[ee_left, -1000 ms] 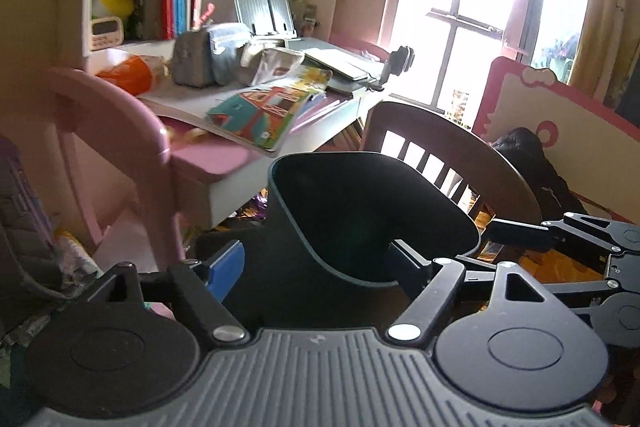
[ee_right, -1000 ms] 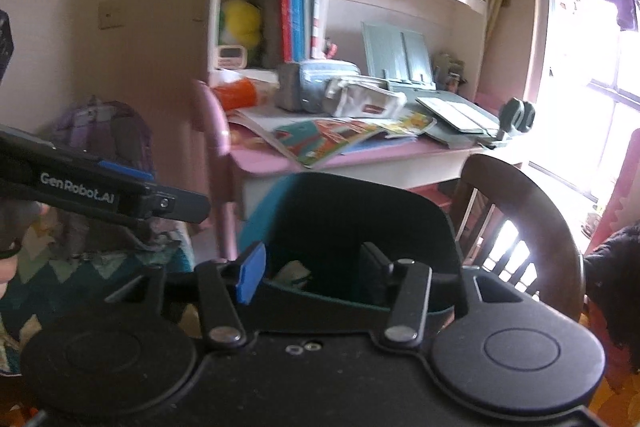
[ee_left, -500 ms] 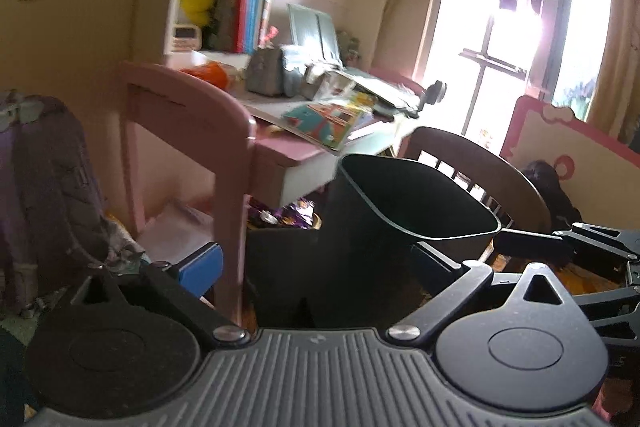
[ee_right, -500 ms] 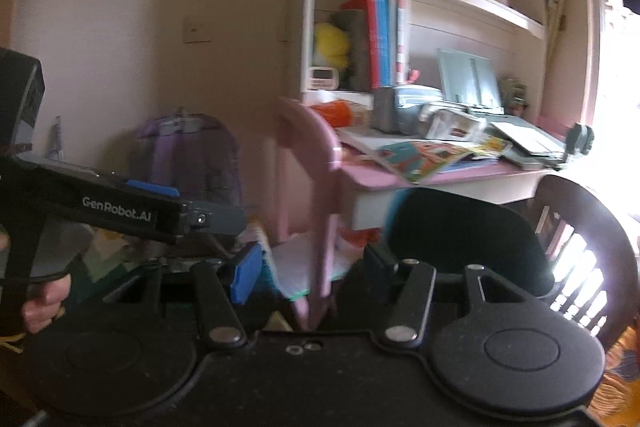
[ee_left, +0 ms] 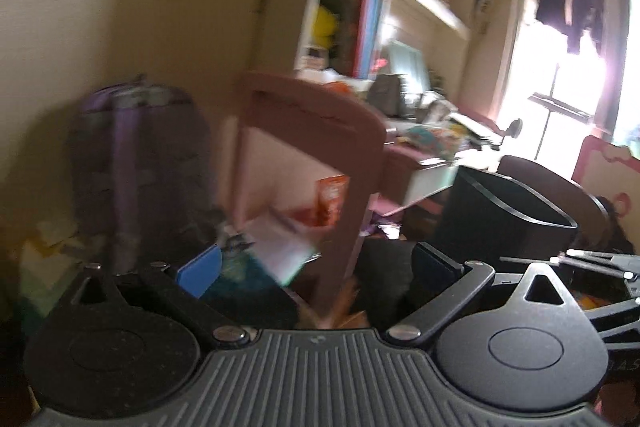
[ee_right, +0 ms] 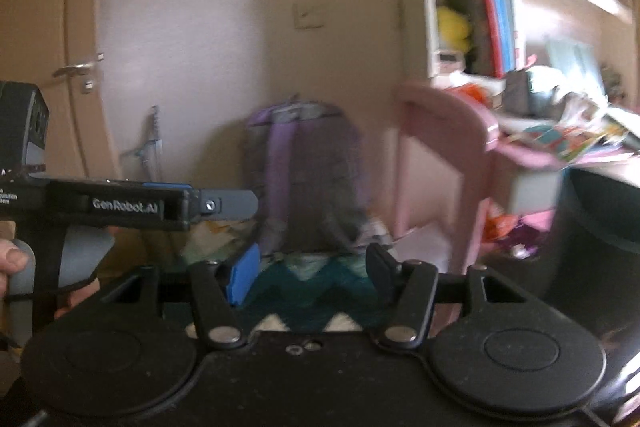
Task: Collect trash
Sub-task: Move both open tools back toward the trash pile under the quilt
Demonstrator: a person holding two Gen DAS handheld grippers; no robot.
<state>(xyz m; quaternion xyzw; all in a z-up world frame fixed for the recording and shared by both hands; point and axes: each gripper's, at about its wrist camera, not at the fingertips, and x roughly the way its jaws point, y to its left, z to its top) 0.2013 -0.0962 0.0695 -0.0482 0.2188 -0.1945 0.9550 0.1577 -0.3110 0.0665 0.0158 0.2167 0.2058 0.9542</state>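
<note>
Blur is smearing both views; the litter under the pink desk (ee_left: 404,163) is showing only as an orange packet (ee_left: 331,198) and purple scraps (ee_right: 516,227), hard to identify; the black bin (ee_left: 508,211) is standing right of the desk leg, its base hidden, and is cut off at the right wrist view's edge. The left gripper (ee_left: 316,263) is gaping wide with nothing between its fingers; the right gripper (ee_right: 312,269) has just been opening, also empty. Only the right wrist view is showing the door (ee_right: 52,39), the person's hand (ee_right: 12,263) and the full purple backpack (ee_right: 304,179).
</note>
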